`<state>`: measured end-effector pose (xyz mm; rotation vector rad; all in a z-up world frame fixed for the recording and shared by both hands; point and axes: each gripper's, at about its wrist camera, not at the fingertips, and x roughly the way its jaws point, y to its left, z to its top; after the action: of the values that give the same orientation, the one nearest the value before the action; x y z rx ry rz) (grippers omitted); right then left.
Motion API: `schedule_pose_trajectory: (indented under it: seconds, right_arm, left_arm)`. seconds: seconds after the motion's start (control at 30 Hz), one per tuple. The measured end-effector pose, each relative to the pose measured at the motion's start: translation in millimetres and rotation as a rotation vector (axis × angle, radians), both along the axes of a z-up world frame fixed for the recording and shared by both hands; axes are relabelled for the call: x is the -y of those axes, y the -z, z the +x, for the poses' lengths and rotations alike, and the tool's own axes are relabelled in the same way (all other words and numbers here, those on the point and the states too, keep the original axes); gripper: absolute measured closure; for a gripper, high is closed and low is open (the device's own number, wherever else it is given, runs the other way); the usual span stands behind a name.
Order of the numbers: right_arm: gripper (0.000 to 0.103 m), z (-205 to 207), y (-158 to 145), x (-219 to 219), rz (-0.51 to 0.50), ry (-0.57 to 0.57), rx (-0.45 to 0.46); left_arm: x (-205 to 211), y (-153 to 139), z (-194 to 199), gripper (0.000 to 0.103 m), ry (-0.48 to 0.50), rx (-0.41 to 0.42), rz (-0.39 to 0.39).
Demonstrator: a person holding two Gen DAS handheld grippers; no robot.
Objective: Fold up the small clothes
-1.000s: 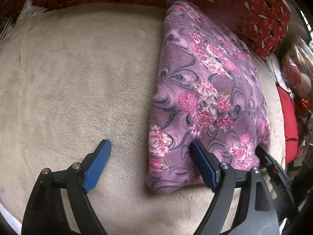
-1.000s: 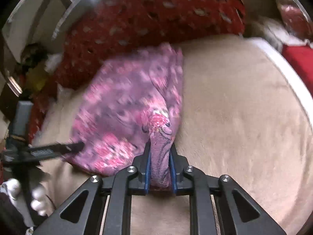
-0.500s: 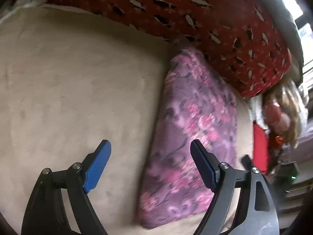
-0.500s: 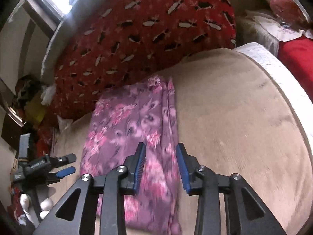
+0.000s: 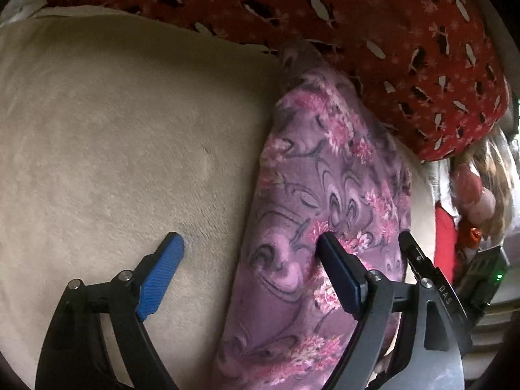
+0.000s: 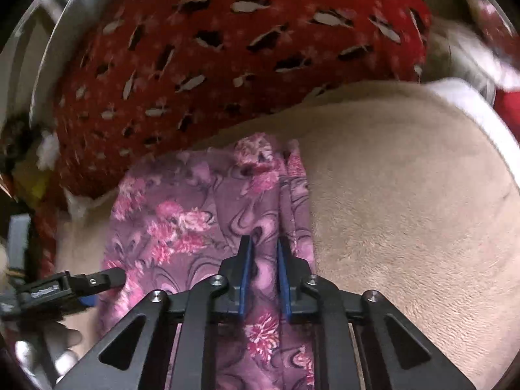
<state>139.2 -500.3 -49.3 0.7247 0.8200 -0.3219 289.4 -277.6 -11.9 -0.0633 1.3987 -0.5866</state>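
A purple cloth with pink flowers lies folded in a long strip on a beige blanket. My left gripper is open above the strip's left edge: one pad hangs over the blanket, the other over the cloth, and neither holds anything. In the right wrist view the same cloth runs toward the camera. My right gripper is closing near the strip's right folded edge, its jaws a narrow gap apart with a ridge of cloth pinched between the pads. The left gripper's finger shows at the cloth's left side.
A big red patterned cushion lies against the cloth's far end. Behind it runs a metal rail. Red and white fabric and clutter sit past the blanket's right edge. The blanket stretches wide to the cloth's left.
The right gripper let go of the lifted fold, opened, then closed again lower on the cloth. The cloth now lies flat. Both hands slid sideways along the strip.
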Motion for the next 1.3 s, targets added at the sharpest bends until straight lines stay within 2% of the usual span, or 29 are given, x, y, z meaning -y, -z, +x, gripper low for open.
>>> schedule_pose_trajectory:
  seconds: [0.07,0.1,0.2,0.3,0.37,0.43,0.5,0.6,0.8,0.83,0.87,0.93,0.97,1.0,1.03,1.13,1.23,1.3]
  right_arm:
    - [0.089,-9.9,-3.2,6.5,0.022,0.006,0.023]
    - [0.079,-16.4,-4.9,9.5,0.034,0.006,0.036]
    - [0.064,-39.7,-5.5,18.4,0.077,0.025,0.061]
    - [0.055,-65.0,4.1,23.6,0.184,0.027,0.134]
    - [0.054,-73.2,14.5,22.5,0.26,0.018,0.159]
    - [0.053,-72.6,22.6,19.0,0.313,-0.003,0.177]
    - [0.037,-68.1,20.8,14.6,0.324,-0.019,0.203]
    - [0.031,-50.6,17.8,6.8,0.354,-0.068,0.22]
    - [0.031,-23.8,14.8,-6.0,0.244,-0.128,0.146]
    - [0.034,-21.7,13.4,-9.0,0.227,-0.14,0.141]
    - [0.046,-20.4,11.9,-12.5,0.203,-0.154,0.132]
    - [0.058,-21.9,9.7,-17.1,0.153,-0.168,0.124]
    - [0.064,-24.9,7.6,-18.1,0.129,-0.168,0.133]
    - [0.069,-27.0,6.6,-17.6,0.116,-0.167,0.136]
    - [0.07,-28.7,4.9,-18.1,0.101,-0.166,0.139]
    - [0.073,-27.9,-2.3,-25.0,0.032,-0.17,0.121]
    - [0.075,-27.1,-6.7,-29.7,-0.001,-0.165,0.108]
    - [0.076,-27.7,-8.8,-31.4,-0.006,-0.158,0.107]
  left_arm:
    - [-6.7,-2.3,1.3,0.018,0.016,-0.011,-0.023]
    - [-10.0,-2.9,2.0,0.018,0.021,-0.021,-0.038]
    - [-23.7,-1.0,2.3,0.018,0.019,-0.09,-0.117]
    - [-34.0,3.8,-0.6,0.018,0.008,-0.156,-0.196]
    - [-32.6,5.4,-6.5,0.018,0.014,-0.191,-0.231]
    - [-28.1,7.3,-11.6,0.018,0.028,-0.221,-0.249]
    - [-20.9,9.2,-16.1,0.018,0.041,-0.247,-0.26]
    - [-15.2,9.9,-17.1,0.017,0.038,-0.242,-0.245]
    - [-15.6,16.4,-10.2,0.017,-0.024,-0.296,-0.29]
    - [-17.0,16.8,-9.9,0.017,-0.037,-0.303,-0.3]
    - [-18.8,17.0,-9.9,0.017,-0.046,-0.304,-0.304]
    - [-19.5,15.5,-11.5,0.021,-0.059,-0.295,-0.307]
    - [-18.9,14.8,-12.5,0.025,-0.062,-0.285,-0.3]
    - [-17.8,14.0,-13.4,0.035,-0.058,-0.274,-0.293]
    - [-15.9,13.0,-14.8,0.048,-0.045,-0.262,-0.284]
    - [-13.0,10.2,-16.9,0.069,-0.021,-0.224,-0.253]
    - [-16.9,3.0,-18.4,0.077,-0.005,-0.207,-0.27]
    - [-19.1,-1.8,-18.5,0.077,0.005,-0.204,-0.284]
